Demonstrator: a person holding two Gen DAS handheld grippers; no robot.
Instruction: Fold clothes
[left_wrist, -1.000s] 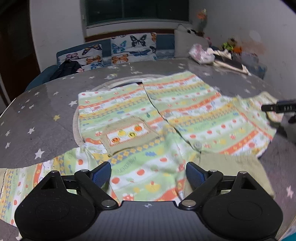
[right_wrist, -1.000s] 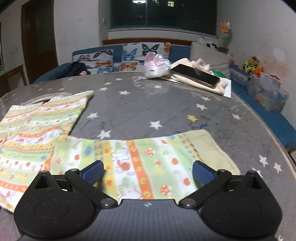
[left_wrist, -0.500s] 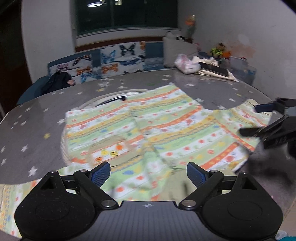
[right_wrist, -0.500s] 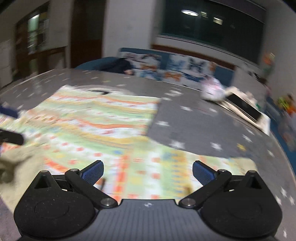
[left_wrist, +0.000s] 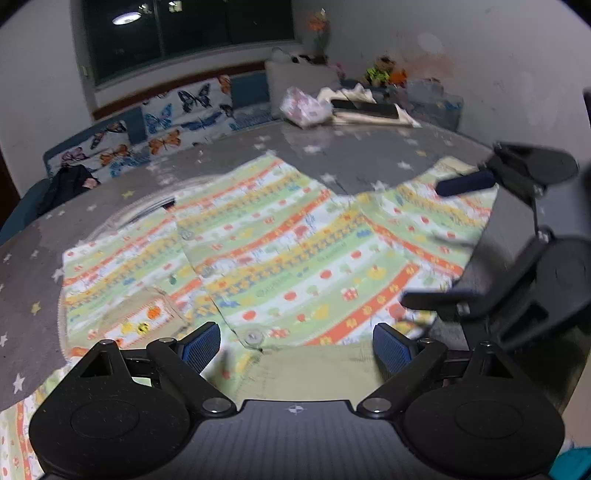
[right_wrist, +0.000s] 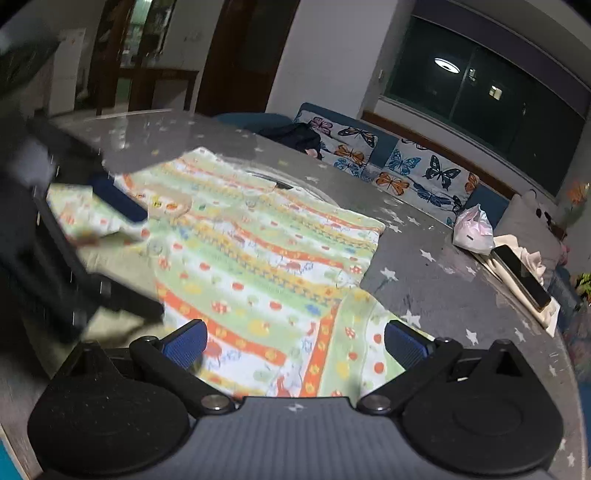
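Star-print table (left_wrist: 369, 155), right claw (left_wrist: 432, 240) swung nearer over shirt (left_wrist: 280, 258)

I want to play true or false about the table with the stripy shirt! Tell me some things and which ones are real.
1. The shirt lies spread out on the table. True.
2. The left gripper is squeezing the shirt. False: its jaws stand wide open, holding nothing.
3. The right gripper is open too. True.
4. The tablecloth has hearts on it. False: it is grey with stars.
5. A phone lies at the far side of the table. True.
6. The cushions behind the table show fish. False: they show butterflies.
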